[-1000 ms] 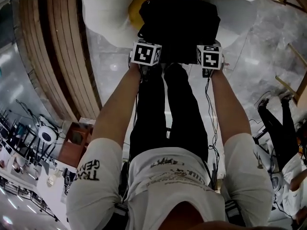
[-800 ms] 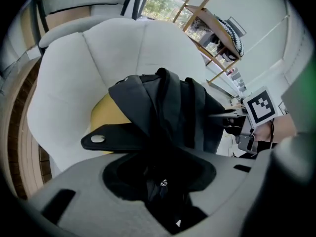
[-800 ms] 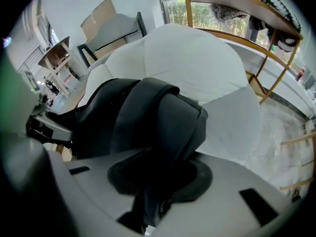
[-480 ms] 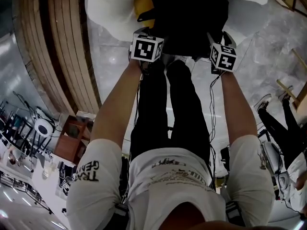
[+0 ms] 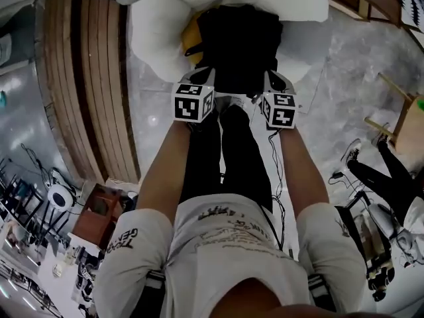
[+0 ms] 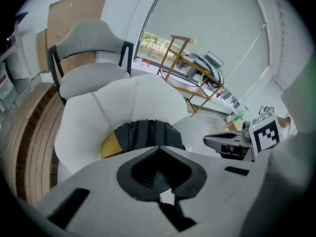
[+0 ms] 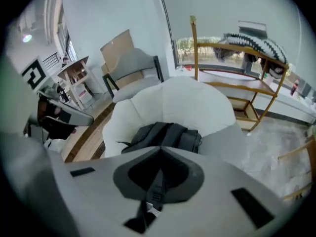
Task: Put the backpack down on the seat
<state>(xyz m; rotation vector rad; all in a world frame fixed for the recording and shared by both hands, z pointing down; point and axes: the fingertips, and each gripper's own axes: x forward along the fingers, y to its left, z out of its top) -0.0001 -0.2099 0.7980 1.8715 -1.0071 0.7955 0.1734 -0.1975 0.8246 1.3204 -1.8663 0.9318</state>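
On the seat (image 5: 156,38), one backpack (image 5: 238,45).

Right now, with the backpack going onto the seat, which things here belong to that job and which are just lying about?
Part of the job: black backpack; white armchair it rests on; left gripper; right gripper.

Just lying about: yellow cushion beside the backpack; grey chair; wooden rack; cardboard sheet.

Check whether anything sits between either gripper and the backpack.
Nothing visible does. The backpack lies on the chair seat; the left gripper and right gripper, jaws just closed on nothing, hang clear of it with open air between.
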